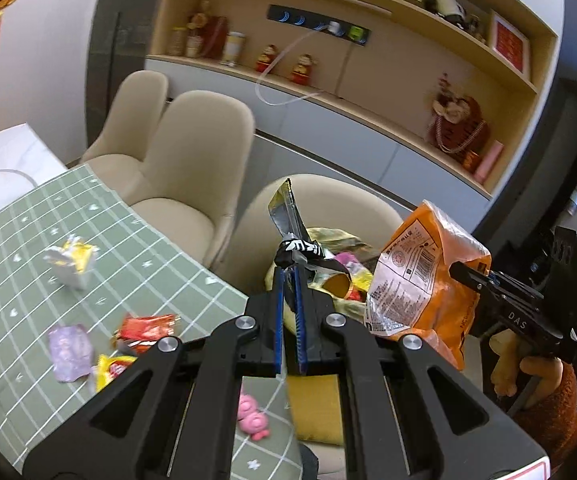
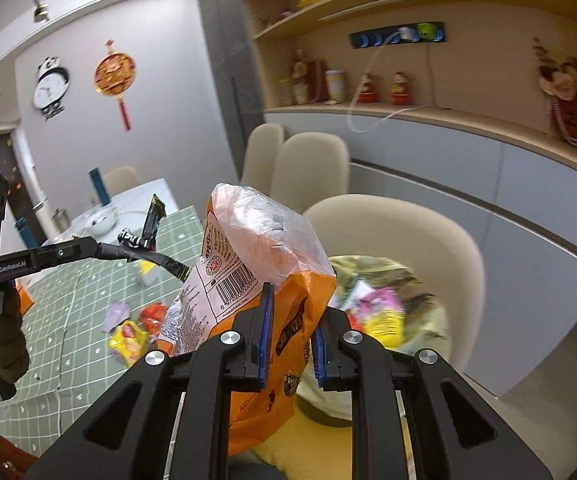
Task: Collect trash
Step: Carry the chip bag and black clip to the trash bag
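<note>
Transport step: left gripper point(image 1: 290, 280) fingers clamp a black wrapper point(image 1: 288, 220); right gripper point(image 2: 290, 320) fingers clamp an orange bag point(image 2: 248, 280). Trash bag point(image 2: 392, 304) on chair at 1 o'clock; next, release over it.

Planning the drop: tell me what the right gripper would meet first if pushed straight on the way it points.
Likely the trash-filled bag on the beige chair. The right gripper, shut on the orange packet, aims over it; depth is unclear.

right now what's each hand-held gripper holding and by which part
Left hand-held gripper: a black-and-silver wrapper, pinched at its crumpled lower end. Right hand-held gripper: an orange snack bag, clamped across its lower half.
</note>
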Available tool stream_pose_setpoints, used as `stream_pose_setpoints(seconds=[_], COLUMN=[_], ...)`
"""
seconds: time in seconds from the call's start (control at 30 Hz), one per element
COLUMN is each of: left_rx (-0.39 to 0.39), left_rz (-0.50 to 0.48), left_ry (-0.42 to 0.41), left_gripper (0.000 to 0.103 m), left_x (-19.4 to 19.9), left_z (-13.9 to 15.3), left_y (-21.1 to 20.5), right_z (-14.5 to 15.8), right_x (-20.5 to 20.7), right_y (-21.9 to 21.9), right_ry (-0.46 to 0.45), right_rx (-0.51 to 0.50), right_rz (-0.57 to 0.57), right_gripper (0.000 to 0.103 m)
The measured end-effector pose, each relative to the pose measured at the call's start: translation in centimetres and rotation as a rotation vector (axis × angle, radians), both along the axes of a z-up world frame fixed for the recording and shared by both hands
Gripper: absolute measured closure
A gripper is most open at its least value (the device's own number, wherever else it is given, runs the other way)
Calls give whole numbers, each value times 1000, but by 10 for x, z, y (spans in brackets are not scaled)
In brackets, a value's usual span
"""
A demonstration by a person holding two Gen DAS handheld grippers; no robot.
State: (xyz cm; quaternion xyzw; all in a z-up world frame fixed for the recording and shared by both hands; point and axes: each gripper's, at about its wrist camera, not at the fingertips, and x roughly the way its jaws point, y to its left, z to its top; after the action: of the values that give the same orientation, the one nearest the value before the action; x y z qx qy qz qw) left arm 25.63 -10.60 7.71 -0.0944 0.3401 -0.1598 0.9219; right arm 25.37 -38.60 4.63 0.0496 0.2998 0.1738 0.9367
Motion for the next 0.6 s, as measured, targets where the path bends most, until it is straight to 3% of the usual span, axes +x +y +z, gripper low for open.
stream_pose_setpoints(seconds=[0.6], left_rx=[-9], left_rz=[-90], left_ry=[35], left_gripper=[98], left_x=[74], left_z=[-26], left_y=[-64], right_z=[-2], right_x=[22], right_y=[-74], right_ry=[13], right_rx=[-57], right_rz=[-225], right_gripper=[86])
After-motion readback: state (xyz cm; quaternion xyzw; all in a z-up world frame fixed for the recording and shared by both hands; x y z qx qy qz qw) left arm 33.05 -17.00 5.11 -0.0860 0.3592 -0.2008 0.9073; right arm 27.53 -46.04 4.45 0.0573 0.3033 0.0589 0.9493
